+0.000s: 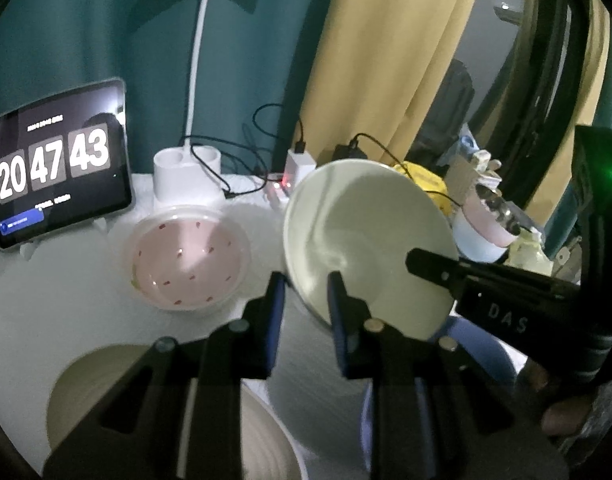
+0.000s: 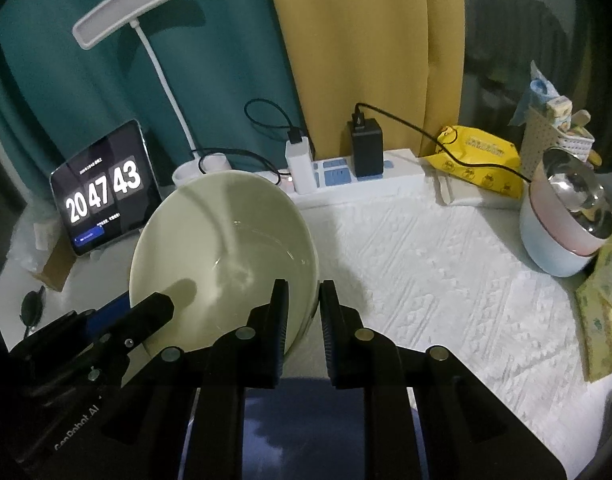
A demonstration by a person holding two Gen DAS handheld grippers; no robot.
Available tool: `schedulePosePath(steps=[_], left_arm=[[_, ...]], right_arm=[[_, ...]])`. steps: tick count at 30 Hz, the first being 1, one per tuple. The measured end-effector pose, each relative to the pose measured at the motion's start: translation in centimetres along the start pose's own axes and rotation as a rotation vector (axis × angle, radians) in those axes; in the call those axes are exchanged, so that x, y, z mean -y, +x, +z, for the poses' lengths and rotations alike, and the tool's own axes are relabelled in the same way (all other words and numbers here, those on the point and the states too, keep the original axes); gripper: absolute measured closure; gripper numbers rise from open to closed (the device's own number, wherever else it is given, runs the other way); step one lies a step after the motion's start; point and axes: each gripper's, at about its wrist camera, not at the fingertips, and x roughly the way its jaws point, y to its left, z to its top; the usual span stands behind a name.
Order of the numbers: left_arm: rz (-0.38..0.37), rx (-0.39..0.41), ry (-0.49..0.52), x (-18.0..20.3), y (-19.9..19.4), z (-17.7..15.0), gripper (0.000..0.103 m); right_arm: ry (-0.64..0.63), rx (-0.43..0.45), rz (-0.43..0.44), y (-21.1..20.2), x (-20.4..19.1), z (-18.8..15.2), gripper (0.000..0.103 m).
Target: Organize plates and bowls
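Pinching a pale green plate, both hand-held grippers (left, right) nearly shut; clock reads 20 47 43.

Home room, curtains, desk lamp, power strip, quilted tablecloth

Bare cloth lies open between pale bowl and stacked bowls.

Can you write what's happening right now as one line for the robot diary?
step: lifting | held: pale green round ceramic plate, tilted | left gripper: shut on its rim | right gripper: shut on opposite rim | below: dark blue plate
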Motion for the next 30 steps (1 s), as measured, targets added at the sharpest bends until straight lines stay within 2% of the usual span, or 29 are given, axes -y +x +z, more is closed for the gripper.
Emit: schedulePosePath(steps=[19,30], left_arm=[[-0.024,0.052,0.040,2.2,-5.0,-1.4,0.081],[-0.036,0.050,0.073,3.7,-6.4,-3.0,0.081]], right_arm=[[0.000,0.067,-0.017,-6.0,-0.9,-2.0,0.086],[0.019,0.075,-0.026,-8.1,-0.4,-3.9,0.086]])
